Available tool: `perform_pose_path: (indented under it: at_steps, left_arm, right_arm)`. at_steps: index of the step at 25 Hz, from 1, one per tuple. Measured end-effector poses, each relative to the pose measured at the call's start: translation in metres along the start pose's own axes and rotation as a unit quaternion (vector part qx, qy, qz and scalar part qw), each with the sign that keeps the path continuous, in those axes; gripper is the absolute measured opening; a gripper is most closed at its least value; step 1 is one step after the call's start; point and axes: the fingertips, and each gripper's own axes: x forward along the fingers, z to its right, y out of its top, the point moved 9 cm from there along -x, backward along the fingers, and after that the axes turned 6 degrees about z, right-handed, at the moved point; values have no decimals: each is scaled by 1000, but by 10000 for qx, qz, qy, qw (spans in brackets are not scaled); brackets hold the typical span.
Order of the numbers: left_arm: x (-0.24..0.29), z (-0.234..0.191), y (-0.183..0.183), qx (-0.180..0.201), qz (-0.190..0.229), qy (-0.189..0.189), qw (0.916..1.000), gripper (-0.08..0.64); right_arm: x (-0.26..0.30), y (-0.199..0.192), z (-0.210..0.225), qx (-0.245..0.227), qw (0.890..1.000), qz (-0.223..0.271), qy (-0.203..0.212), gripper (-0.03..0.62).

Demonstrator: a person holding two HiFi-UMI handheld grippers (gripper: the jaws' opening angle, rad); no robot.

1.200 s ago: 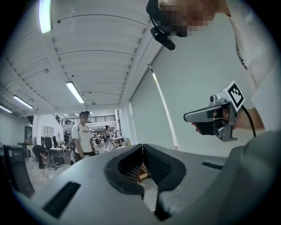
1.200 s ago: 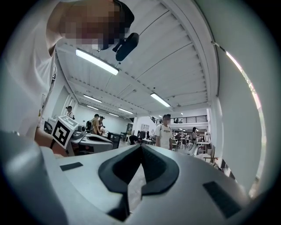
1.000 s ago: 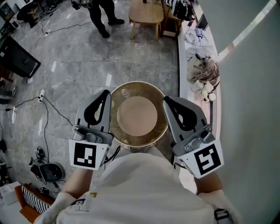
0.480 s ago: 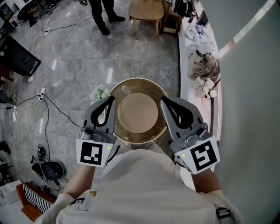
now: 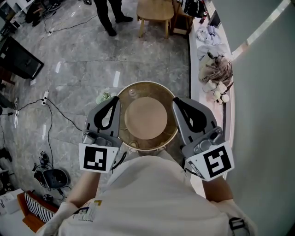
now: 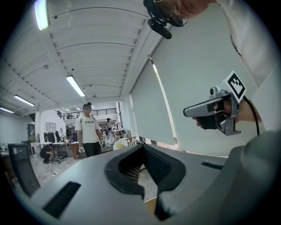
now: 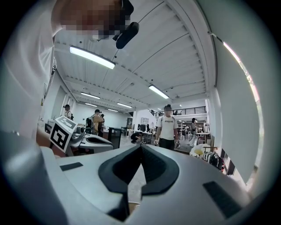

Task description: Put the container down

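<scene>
A round tan container (image 5: 146, 117) with a see-through rim hangs in front of the person's chest, above the grey floor. My left gripper (image 5: 112, 101) lies along the container's left side and my right gripper (image 5: 179, 102) along its right side. Both are shut, each with its jaws closed on the container's rim. In the left gripper view the left gripper's (image 6: 142, 146) tips meet, and a sliver of tan rim (image 6: 150, 206) shows low between the jaws. In the right gripper view the right gripper (image 7: 141, 146) looks the same, with a piece of rim (image 7: 131, 207) at the bottom.
A white ledge (image 5: 193, 60) with clothes and plush toys (image 5: 216, 73) runs along the wall at the right. A wooden stool (image 5: 154, 13) and a standing person (image 5: 108, 16) are ahead. Cables (image 5: 48, 110) and a black case (image 5: 20, 60) lie at the left, and a pale bundle (image 5: 103, 97) on the floor.
The container and both grippers have stayed together and shifted only slightly. A pale bundle on the floor has come into view left of the container.
</scene>
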Motion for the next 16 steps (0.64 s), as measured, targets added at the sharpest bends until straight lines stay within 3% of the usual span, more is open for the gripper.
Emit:
perform_pose_path:
  at_steps: [16]
  left_arm:
    - [-4, 4, 7, 54, 10, -104, 9999, 9]
  right_arm:
    - [-5, 1, -2, 133, 9999, -61, -18, 6]
